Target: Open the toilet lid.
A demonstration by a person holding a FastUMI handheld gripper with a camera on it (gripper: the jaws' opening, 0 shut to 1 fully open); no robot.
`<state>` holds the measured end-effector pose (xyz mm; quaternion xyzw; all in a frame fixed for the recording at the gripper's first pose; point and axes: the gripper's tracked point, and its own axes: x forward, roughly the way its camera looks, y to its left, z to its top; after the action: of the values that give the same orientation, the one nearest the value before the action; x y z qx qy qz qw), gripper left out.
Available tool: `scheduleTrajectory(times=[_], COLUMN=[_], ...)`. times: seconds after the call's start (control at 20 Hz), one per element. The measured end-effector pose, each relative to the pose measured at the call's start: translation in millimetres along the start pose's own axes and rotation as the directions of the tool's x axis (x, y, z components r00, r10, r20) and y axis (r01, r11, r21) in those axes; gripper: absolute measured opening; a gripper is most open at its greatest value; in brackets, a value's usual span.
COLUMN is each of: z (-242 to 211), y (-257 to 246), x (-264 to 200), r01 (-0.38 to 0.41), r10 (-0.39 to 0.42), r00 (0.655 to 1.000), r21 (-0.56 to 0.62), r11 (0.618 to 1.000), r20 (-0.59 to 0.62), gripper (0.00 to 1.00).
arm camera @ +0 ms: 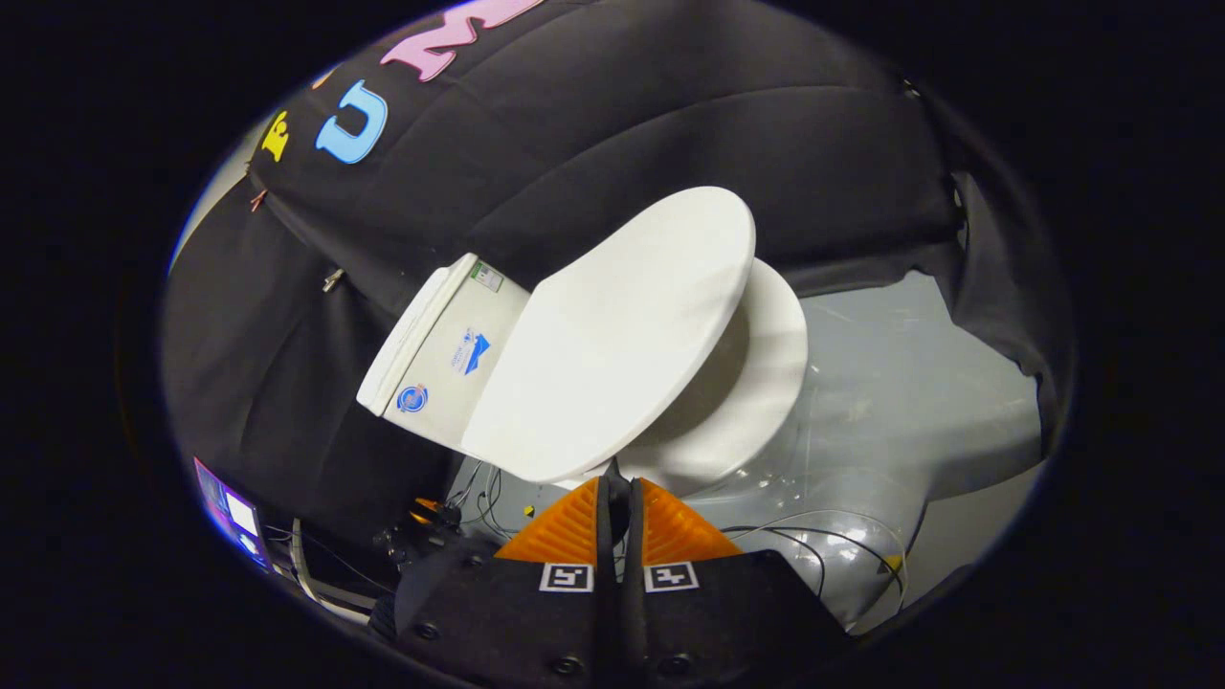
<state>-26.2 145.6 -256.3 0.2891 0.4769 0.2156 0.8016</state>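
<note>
Toilet lid (612,335) is half raised above the seat (766,373); its edge is pinched by the gripper (618,488) fingers nearly closed, and should be swung steadily toward the tank (440,349).

Black cloth (670,105) hangs in folds as the booth's wall and spills down at one side onto a pale grey floor (919,383). A clear, shiny plastic sheet (842,498) covers part of that floor. Thin cables (813,541) trail across it, and a lit screen (230,517) glows low beside the cloth.
</note>
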Motion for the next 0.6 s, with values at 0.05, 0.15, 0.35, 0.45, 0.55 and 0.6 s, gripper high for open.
scheduleTrajectory(times=[0.05,0.15,0.35,0.45,0.55,0.6], z=[5,16,35,40,48,51], y=[12,32,66,82,99,107], x=[-3,-9,-21,-25,-28,-29], r01=[-0.006,-0.011,0.006,0.013,0.026,0.036], r10=[0.007,0.013,0.001,-0.003,-0.010,-0.016], r00=[1.000,0.999,0.998,0.997,0.995,0.994], r21=[-0.019,-0.057,-0.112,-0.132,-0.162,-0.186], r11=[1.000,0.998,0.994,0.991,0.986,0.982], r20=[0.011,0.032,0.064,0.078,0.095,0.106], gripper=[0.05,0.05,0.05,0.05,0.05,0.05])
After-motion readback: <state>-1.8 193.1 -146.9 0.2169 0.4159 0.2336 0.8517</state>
